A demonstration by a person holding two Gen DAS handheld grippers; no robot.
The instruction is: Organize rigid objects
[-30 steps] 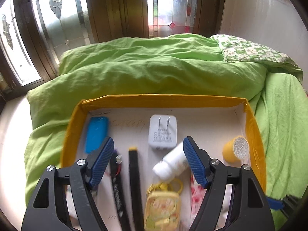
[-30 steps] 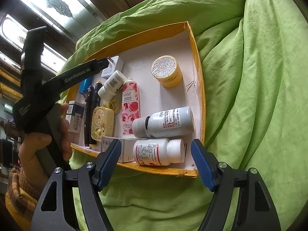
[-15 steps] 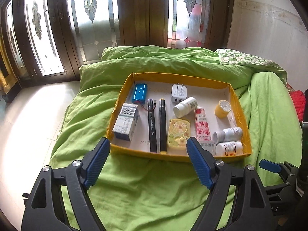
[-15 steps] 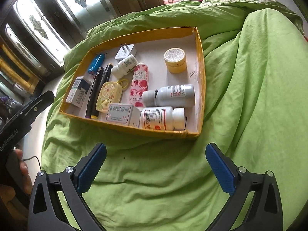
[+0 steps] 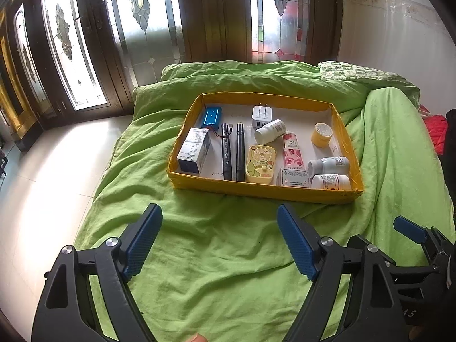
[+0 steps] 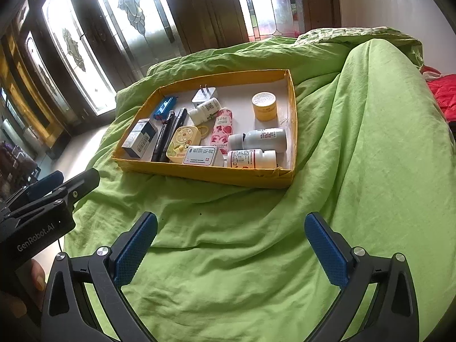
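A yellow-rimmed tray (image 5: 256, 189) lies on the green duvet and holds several things: a blue battery pack (image 5: 211, 116), a white charger (image 5: 261, 115), two black pens (image 5: 226, 154), a boxed carton (image 5: 193, 149), a yellow cartoon case (image 5: 260, 164), a rose tube (image 5: 292, 151), a yellow jar (image 5: 322, 134) and white pill bottles (image 5: 327, 165). My left gripper (image 5: 218, 211) hovers over bare duvet short of the tray, its jaws opening with nothing between them. My right gripper (image 6: 230, 219) stands open and empty, also short of the tray (image 6: 205, 175).
The green duvet (image 6: 356, 142) bulges high to the right of the tray. A patterned pillow (image 5: 356, 71) lies at the back right, a red cloth (image 6: 441, 91) at the far right. Stained-glass doors (image 5: 148, 28) and pale floor (image 5: 57, 156) are to the left.
Both grippers have pulled back and up from the tray, which now looks smaller and whole. The right jaws widened from around the near pill bottle and left it lying in the tray.
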